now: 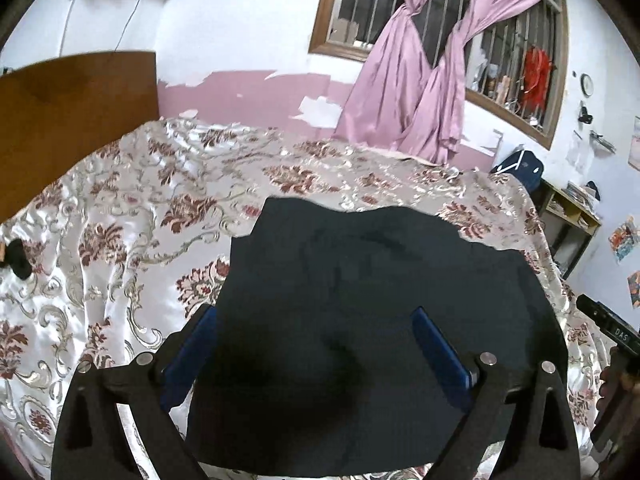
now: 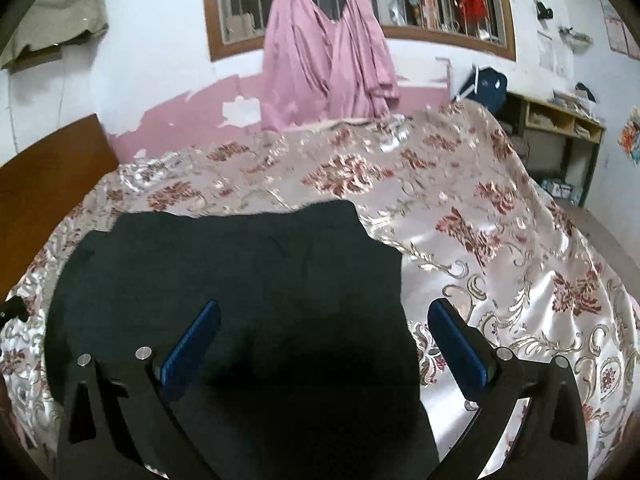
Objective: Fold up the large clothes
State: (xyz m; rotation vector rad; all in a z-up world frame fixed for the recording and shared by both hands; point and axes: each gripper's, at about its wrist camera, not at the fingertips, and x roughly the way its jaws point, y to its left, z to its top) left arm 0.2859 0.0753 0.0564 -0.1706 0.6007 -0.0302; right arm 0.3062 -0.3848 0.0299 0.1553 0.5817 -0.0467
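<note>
You had the dark garment (image 1: 360,320) lying flat as a broad folded panel on the floral bedspread (image 1: 120,220), near the bed's close edge. Your left gripper (image 1: 316,344) hung above it with its jaws spread wide and nothing between them; your right gripper (image 2: 324,344) was likewise released and empty, over the panel's right edge. The far edge looked wavy, so the next fold, as I judge it, called for gripping both near corners evenly and squaring that edge first

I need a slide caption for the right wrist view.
Open right claw above a dark garment lying on the floral bedspread.
</note>
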